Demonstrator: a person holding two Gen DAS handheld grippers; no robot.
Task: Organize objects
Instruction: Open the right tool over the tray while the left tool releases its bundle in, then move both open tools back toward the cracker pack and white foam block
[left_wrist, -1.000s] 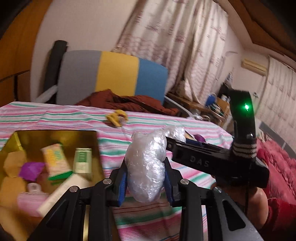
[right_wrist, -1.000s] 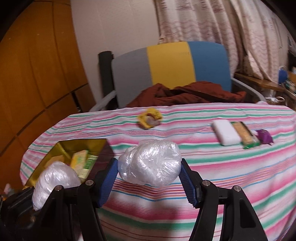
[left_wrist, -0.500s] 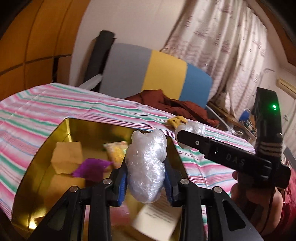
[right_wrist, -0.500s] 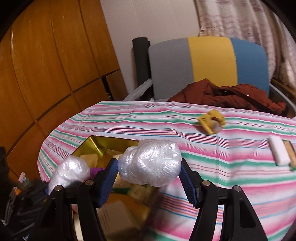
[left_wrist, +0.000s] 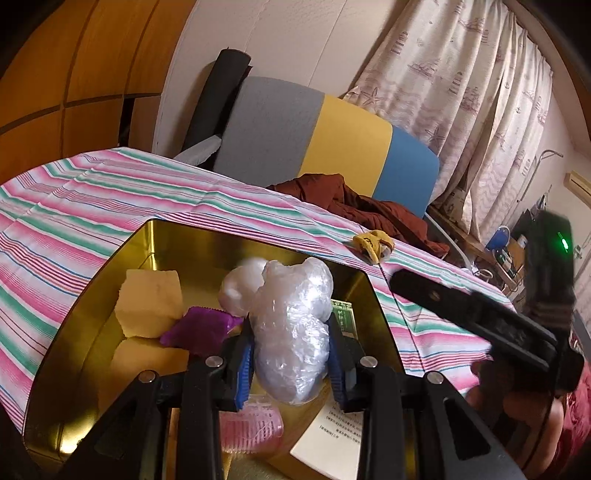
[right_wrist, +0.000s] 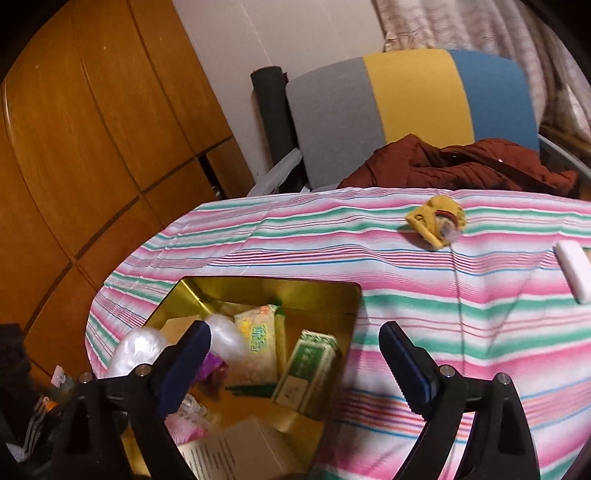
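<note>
My left gripper (left_wrist: 291, 363) is shut on a clear plastic-wrapped bundle (left_wrist: 293, 332) and holds it over the gold tin (left_wrist: 92, 295). A second plastic bundle (left_wrist: 240, 284) lies in the tin just behind it; it also shows in the right wrist view (right_wrist: 225, 336). My right gripper (right_wrist: 295, 369) is open and empty above the tin's right half (right_wrist: 332, 291). The tin holds a yellow block (left_wrist: 151, 299), a purple wrapper (left_wrist: 199, 326), a green box (right_wrist: 306, 369), a yellow packet (right_wrist: 256, 339), a pink comb (left_wrist: 251, 432) and a white box (left_wrist: 332, 432).
A yellow pouch (right_wrist: 439, 221) and a white bar (right_wrist: 574, 269) lie on the striped tablecloth (right_wrist: 443, 314) to the right of the tin. A chair (right_wrist: 406, 110) with a brown garment (right_wrist: 461, 162) stands behind the table. Wooden panels (right_wrist: 92, 147) are at left.
My right gripper has opened and its plastic bundle now lies in the tin. Both grippers have moved left over the tin. My left gripper still holds its bundle.
</note>
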